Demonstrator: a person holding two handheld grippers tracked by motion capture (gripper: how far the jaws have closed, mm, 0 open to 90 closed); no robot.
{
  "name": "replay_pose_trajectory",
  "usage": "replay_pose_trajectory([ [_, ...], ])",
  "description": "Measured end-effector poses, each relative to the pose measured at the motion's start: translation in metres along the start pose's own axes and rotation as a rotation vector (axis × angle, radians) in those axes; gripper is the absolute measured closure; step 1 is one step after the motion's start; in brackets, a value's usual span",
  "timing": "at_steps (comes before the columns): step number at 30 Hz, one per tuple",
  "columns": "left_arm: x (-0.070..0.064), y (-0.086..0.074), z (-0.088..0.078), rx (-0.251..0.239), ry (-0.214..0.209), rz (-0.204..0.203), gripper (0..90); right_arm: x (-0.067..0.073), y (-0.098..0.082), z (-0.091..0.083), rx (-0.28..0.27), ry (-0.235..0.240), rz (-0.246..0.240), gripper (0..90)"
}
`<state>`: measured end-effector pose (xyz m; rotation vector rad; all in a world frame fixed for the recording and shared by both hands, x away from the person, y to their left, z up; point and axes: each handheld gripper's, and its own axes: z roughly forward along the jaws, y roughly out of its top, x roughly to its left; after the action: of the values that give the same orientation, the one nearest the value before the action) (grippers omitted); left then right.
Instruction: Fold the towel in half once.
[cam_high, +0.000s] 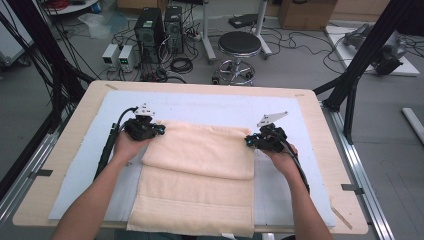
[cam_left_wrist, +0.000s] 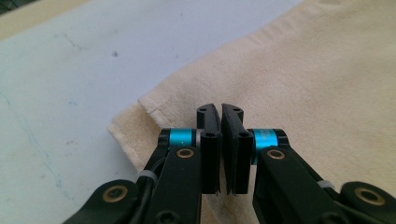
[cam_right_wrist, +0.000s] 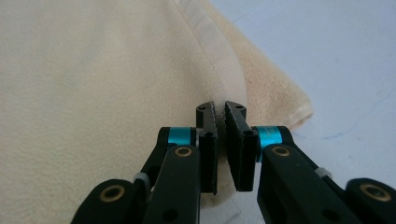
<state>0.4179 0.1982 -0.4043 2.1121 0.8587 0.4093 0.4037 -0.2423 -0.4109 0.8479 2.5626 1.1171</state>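
Note:
A cream towel (cam_high: 200, 170) lies on the pale blue mat (cam_high: 210, 107), its far part folded back toward the person into a doubled flap. My left gripper (cam_high: 161, 130) sits at the flap's far left corner. In the left gripper view its jaws stand almost together, shut on the towel (cam_left_wrist: 303, 93) just inside the hemmed corner, and the left gripper (cam_left_wrist: 220, 111) pinches only a thin bit of cloth. My right gripper (cam_high: 248, 141) is at the flap's far right corner. There the right gripper (cam_right_wrist: 220, 108) is shut on a raised ridge of towel (cam_right_wrist: 93, 93) near the edge.
The mat covers most of a wooden table (cam_high: 82, 115). Bare mat shows beyond the towel (cam_left_wrist: 70, 70) and beside each corner (cam_right_wrist: 336, 56). On the floor past the table stand a round stool (cam_high: 239, 45), computer cases (cam_high: 150, 27) and cables. A black frame post (cam_high: 360, 55) rises at the right.

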Motion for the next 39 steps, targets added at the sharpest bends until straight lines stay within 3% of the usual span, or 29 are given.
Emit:
replay_pose_trajectory([
  [5,-0.007,0.004,-0.032,-0.071,-0.008,0.014,85.6,0.009,0.012,-0.017,-0.046,0.006,-0.023,83.9],
  [7,-0.012,0.001,-0.046,-0.113,-0.016,0.021,85.6,0.016,0.016,-0.027,-0.072,0.008,-0.040,83.8],
  [10,-0.023,-0.010,-0.067,-0.138,-0.022,0.047,85.5,0.029,0.020,-0.042,-0.098,0.021,-0.068,83.7],
  [11,-0.023,-0.010,-0.067,-0.138,-0.022,0.047,85.5,0.029,0.020,-0.042,-0.098,0.021,-0.068,83.7],
  [12,-0.032,-0.022,-0.080,-0.149,-0.025,0.072,85.5,0.040,0.021,-0.052,-0.116,0.037,-0.098,83.6],
  [13,-0.032,-0.022,-0.080,-0.149,-0.025,0.072,85.5,0.046,0.020,-0.056,-0.122,0.046,-0.109,83.5],
  [15,-0.048,-0.044,-0.101,-0.163,-0.038,0.098,85.5,0.060,0.019,-0.065,-0.136,0.070,-0.140,83.5],
  [16,-0.048,-0.044,-0.101,-0.163,-0.038,0.098,85.5,0.068,0.017,-0.069,-0.140,0.081,-0.151,83.5],
  [18,-0.068,-0.068,-0.121,-0.183,-0.076,0.104,85.4,0.086,0.011,-0.074,-0.125,0.103,-0.181,82.6],
  [19,-0.068,-0.068,-0.121,-0.183,-0.076,0.104,84.9,0.086,0.011,-0.074,-0.125,0.103,-0.181,82.6],
  [20,-0.083,-0.085,-0.135,-0.181,-0.123,0.120,83.4,0.102,0.000,-0.080,-0.136,0.144,-0.202,77.6],
  [21,-0.083,-0.085,-0.135,-0.181,-0.123,0.120,80.3,0.109,-0.006,-0.084,-0.143,0.176,-0.205,75.2],
  [22,-0.095,-0.100,-0.147,-0.175,-0.160,0.132,77.4,0.116,-0.013,-0.088,-0.155,0.200,-0.202,73.0],
  [25,-0.102,-0.110,-0.160,-0.162,-0.168,0.139,70.4,0.127,-0.027,-0.096,-0.160,0.226,-0.193,69.4],
  [29,-0.097,-0.111,-0.160,-0.140,-0.150,0.140,66.6,0.128,-0.031,-0.095,-0.145,0.226,-0.192,66.5],
  [34,-0.078,-0.104,-0.131,-0.107,-0.148,0.094,60.6,0.109,-0.027,-0.071,-0.082,0.172,-0.166,60.1],
  [35,-0.078,-0.104,-0.131,-0.107,-0.148,0.094,60.3,0.109,-0.027,-0.071,-0.082,0.172,-0.166,60.1],
  [38,-0.066,-0.092,-0.105,-0.092,-0.133,0.089,59.9,0.094,-0.025,-0.050,-0.042,0.154,-0.143,56.4],
  [39,-0.066,-0.092,-0.105,-0.092,-0.133,0.089,59.4,0.091,-0.025,-0.046,-0.039,0.141,-0.128,55.8],
])
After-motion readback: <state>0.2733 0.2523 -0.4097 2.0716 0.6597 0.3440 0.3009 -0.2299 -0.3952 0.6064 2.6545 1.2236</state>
